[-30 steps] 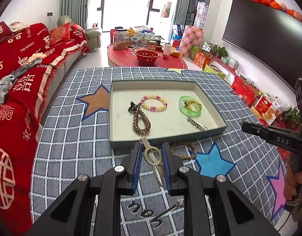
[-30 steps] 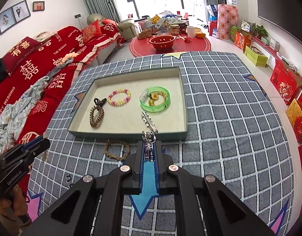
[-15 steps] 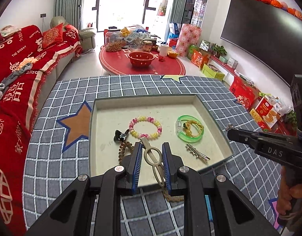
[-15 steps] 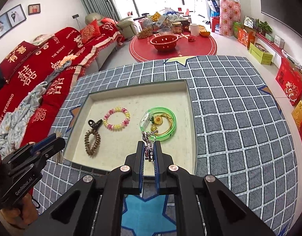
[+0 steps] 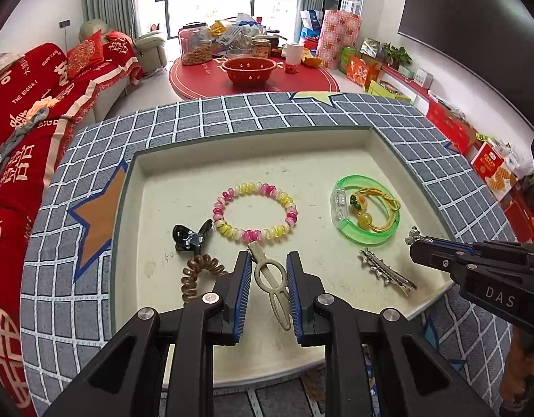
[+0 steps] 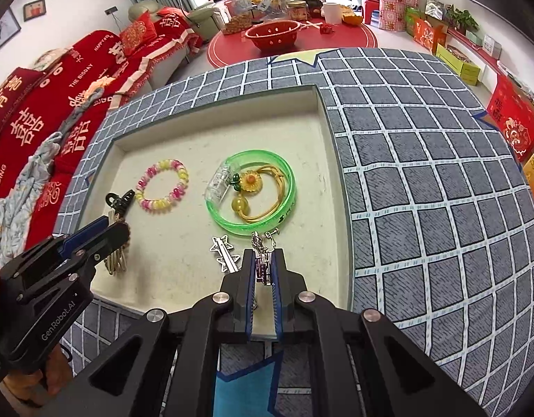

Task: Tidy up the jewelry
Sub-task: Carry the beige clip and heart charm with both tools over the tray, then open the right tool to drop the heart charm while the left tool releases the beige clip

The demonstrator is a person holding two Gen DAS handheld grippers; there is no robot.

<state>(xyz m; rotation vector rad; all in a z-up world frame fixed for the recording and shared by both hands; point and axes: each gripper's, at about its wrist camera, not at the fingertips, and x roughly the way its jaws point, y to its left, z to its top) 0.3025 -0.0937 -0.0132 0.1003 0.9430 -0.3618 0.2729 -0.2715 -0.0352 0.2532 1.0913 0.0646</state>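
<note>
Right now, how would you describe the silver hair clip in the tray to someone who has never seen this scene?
Find the shallow cream tray on the grey checked cloth. The silver hair clip lies flat near its front right corner, just in front of the green bangle. It is the only metal piece lying there: thin, straight, with small star shapes along it.

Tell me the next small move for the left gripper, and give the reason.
Probably lower a little and open. The left gripper holds the beige hair clip over a bare patch of the tray, near the silver clip and the pink-and-yellow bracelet, so a release there should land it clear of both.
</note>
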